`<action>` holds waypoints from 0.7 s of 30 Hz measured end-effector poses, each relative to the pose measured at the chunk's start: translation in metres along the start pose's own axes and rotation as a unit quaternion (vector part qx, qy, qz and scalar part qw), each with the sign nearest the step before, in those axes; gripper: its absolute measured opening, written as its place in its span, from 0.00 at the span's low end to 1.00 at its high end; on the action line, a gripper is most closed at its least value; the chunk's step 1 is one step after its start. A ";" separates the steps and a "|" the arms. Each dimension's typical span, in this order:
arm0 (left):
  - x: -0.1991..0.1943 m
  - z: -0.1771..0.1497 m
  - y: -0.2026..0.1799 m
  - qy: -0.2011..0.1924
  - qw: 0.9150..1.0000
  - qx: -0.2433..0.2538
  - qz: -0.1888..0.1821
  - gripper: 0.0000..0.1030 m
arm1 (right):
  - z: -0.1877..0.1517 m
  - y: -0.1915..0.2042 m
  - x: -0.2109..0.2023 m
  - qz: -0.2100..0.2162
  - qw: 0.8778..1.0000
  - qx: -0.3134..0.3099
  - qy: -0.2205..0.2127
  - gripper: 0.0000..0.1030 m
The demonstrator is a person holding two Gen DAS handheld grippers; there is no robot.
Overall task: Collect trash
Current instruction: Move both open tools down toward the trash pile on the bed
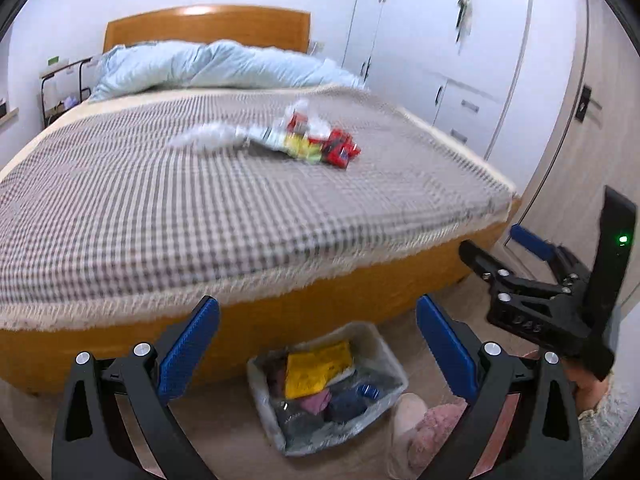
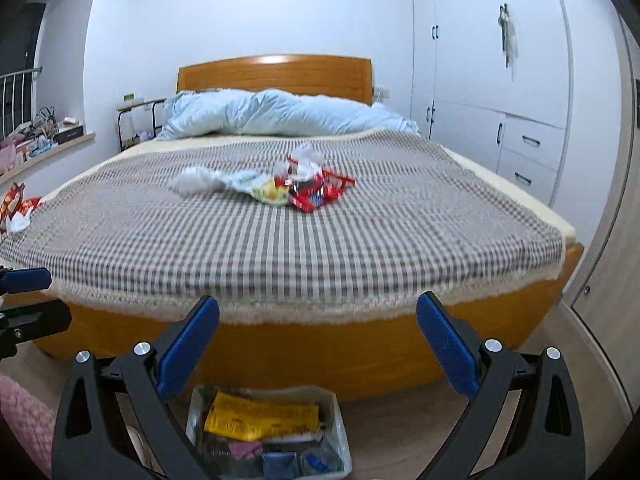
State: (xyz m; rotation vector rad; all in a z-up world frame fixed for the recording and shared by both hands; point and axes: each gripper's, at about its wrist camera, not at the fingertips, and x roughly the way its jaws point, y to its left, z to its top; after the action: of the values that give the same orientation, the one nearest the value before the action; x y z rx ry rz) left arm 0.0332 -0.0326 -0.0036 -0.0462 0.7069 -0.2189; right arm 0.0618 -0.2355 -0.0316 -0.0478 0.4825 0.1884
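Ahead of you the bed [image 2: 280, 248] fills most of the room, its checked cover bare across the whole near half, so a gripper can pass over it to the pile of wrappers [image 2: 296, 184] near the middle. At floor level the wooden bed frame [image 2: 320, 356] stands as a wall, with the lined bin [image 2: 332, 432] close in front of it. To your right, a narrow strip of floor runs between the bed and the white wardrobe [image 2: 500, 80].
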 end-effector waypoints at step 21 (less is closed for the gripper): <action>0.034 0.074 0.042 -0.118 0.992 -0.042 -0.015 0.92 | 0.060 0.008 0.051 0.005 0.995 0.033 -0.091 0.92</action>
State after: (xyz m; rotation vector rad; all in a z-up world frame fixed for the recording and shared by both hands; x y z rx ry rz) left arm 0.1136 -0.0008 0.0259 -0.1605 0.4792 -0.2081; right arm 0.1322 -0.2137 -0.0026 0.0359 0.3070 0.1848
